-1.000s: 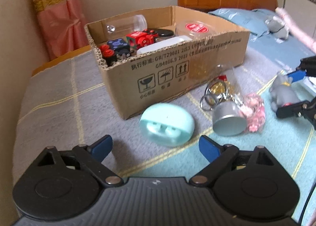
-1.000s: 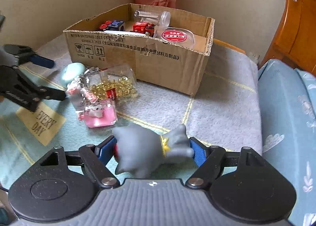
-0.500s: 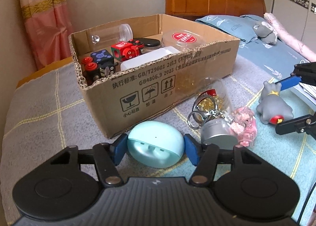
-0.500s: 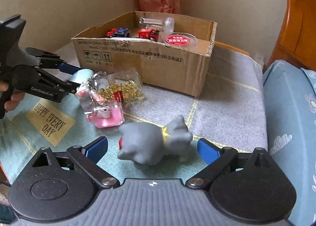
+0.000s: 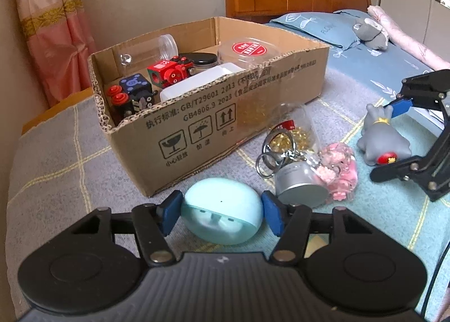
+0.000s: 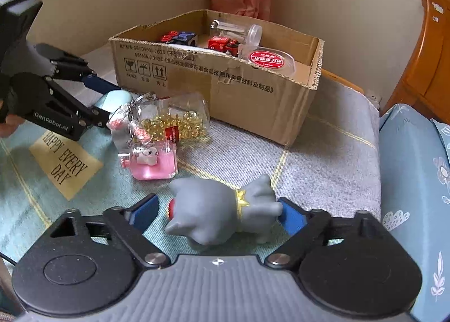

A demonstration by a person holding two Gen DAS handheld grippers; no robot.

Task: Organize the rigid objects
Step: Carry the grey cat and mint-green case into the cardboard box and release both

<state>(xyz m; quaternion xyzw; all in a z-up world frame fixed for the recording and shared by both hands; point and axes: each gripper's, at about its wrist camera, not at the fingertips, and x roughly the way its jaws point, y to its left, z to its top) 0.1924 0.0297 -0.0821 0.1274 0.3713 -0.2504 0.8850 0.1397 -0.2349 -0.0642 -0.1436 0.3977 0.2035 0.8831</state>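
The cardboard box (image 5: 213, 114) stands at the far left of the bed cover (image 5: 56, 159), open side up, so that items can be dropped in from above; it already holds toy blocks, a clear tube and lidded tubs. Just in front of it, the left gripper (image 5: 222, 213) is closed narrow on the mint-green case (image 5: 222, 215), both pads pressing its sides, ready for transfer. To the right lie a jar of gold beads (image 5: 295, 136) and a pink keychain (image 5: 340, 170), not yet handled. Furthest right, the right gripper (image 6: 216, 213) straddles the grey toy cat (image 6: 222, 212). Its jaws have just been closing: the right pad touches the toy and the left pad stands clear, so no grip is made.
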